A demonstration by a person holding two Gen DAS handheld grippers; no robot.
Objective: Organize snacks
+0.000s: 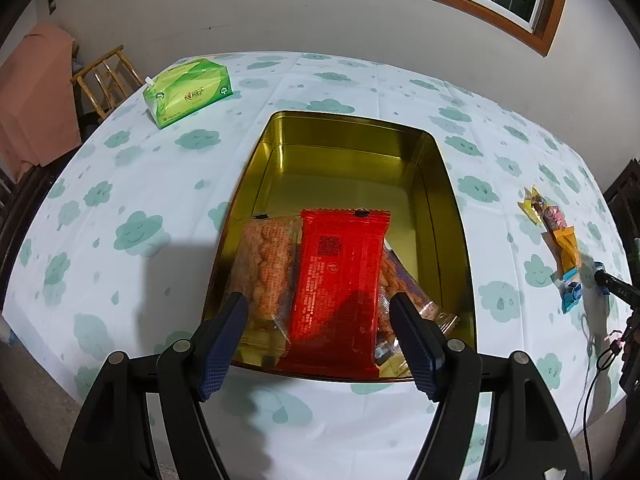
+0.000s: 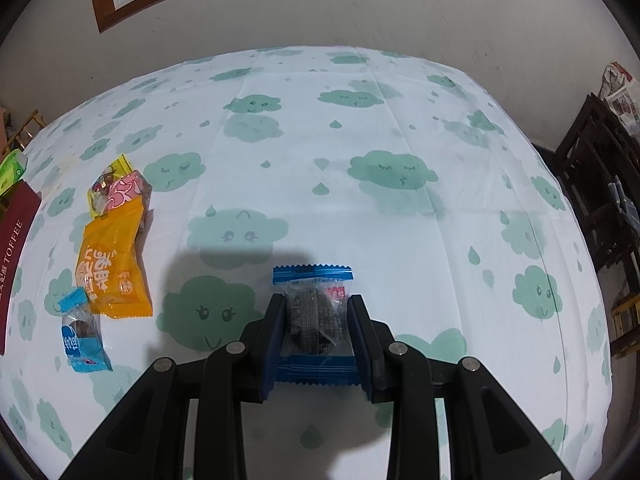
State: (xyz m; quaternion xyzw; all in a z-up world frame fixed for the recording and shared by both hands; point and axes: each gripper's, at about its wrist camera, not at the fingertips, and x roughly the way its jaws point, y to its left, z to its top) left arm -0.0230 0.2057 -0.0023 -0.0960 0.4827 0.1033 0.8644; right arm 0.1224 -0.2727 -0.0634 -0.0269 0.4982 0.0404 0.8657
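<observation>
A gold tin box (image 1: 434, 200) stands open on the table. In its near half lie a red snack packet (image 1: 340, 280), a clear packet of orange crackers (image 1: 266, 264) to its left, and another packet partly hidden under the red one. My left gripper (image 1: 320, 312) is open and empty, hovering over the box's near end. My right gripper (image 2: 316, 316) is shut on a blue-edged packet holding a dark snack (image 2: 314, 316), above the tablecloth. To its left lie an orange packet (image 2: 112, 272), a small blue packet (image 2: 82, 332), and a yellow and pink packet (image 2: 116, 188).
A green tissue pack (image 1: 188, 92) sits at the table's far left. The dark red toffee box lid (image 2: 14, 256) lies at the left edge of the right wrist view. The loose snacks also show in the left wrist view (image 1: 560, 240). Chairs stand around the cloud-print tablecloth (image 2: 360, 128).
</observation>
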